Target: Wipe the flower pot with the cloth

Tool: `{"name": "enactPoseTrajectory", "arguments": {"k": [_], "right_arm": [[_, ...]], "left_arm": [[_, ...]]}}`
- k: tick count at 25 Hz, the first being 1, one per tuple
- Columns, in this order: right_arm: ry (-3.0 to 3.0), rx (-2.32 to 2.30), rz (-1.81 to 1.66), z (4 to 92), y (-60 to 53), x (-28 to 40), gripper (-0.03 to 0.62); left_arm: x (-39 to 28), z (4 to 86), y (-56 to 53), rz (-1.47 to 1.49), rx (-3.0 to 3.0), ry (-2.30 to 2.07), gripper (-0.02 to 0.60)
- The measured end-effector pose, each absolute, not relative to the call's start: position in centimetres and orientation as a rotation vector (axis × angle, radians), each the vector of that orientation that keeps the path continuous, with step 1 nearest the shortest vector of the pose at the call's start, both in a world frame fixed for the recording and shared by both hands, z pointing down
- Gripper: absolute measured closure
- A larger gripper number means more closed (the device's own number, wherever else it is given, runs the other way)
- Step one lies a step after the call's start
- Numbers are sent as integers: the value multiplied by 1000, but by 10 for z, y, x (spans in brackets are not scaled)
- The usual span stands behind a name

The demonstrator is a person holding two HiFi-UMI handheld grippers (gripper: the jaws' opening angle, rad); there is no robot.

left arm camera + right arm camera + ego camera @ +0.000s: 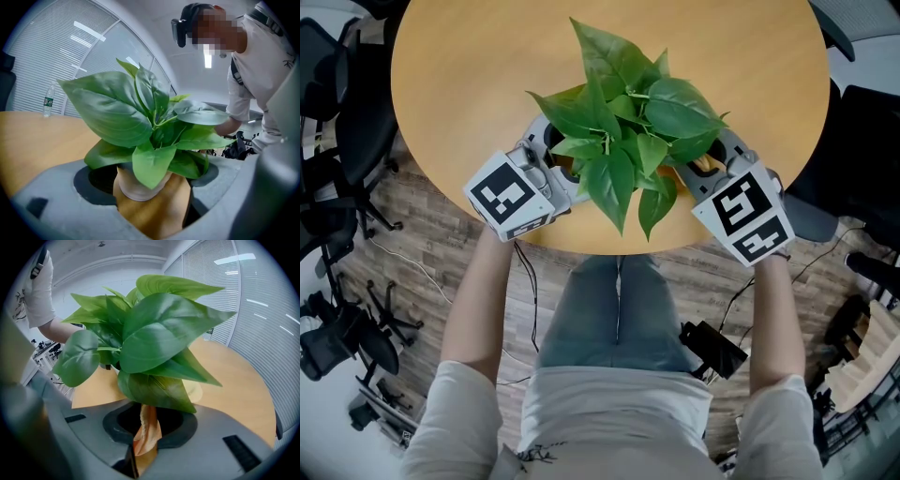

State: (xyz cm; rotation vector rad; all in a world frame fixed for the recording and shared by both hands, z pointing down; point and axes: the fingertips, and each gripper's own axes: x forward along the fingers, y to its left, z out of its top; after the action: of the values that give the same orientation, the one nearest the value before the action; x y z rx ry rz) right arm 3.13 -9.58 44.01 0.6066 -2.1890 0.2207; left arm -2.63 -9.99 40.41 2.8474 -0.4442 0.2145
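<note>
One leafy plant (623, 122) is standing by the near edge of one round table (469, 66). Two grippers are flanking it, left gripper (548, 159) and right gripper (717, 161). Left gripper view: jaws are standing wide apart, one flower pot (138, 185) sitting between them, not clamped. Right gripper view: jaws are pinching one orange cloth (146, 432), nearly closed, under the leaves.

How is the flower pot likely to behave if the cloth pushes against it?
Probably top-heavy: the flower pot looks small under wide leaves, so it may tip. It could slide on the smooth table. The cloth looks limp, so its push is likely gentle.
</note>
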Motion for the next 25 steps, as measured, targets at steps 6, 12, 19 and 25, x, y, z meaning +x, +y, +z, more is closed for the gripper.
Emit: {"name": "enactPoseTrajectory", "arguments": {"k": [6,12,19,25], "right_arm": [[-2197,609,242,444,-92,30,537],[-2194,612,241,442,-88,32,537],[-2195,604,245,446,-82,29,537],[-2197,605,250,444,-77,32,537]], "left_arm": [[-27,408,-99,225,2836,-481,141],[-24,406,-98,223,2820,-553,142],[-26,409,-96,221,2804,-613,141],[-22,408,-94,221,2785,-677,143]]}}
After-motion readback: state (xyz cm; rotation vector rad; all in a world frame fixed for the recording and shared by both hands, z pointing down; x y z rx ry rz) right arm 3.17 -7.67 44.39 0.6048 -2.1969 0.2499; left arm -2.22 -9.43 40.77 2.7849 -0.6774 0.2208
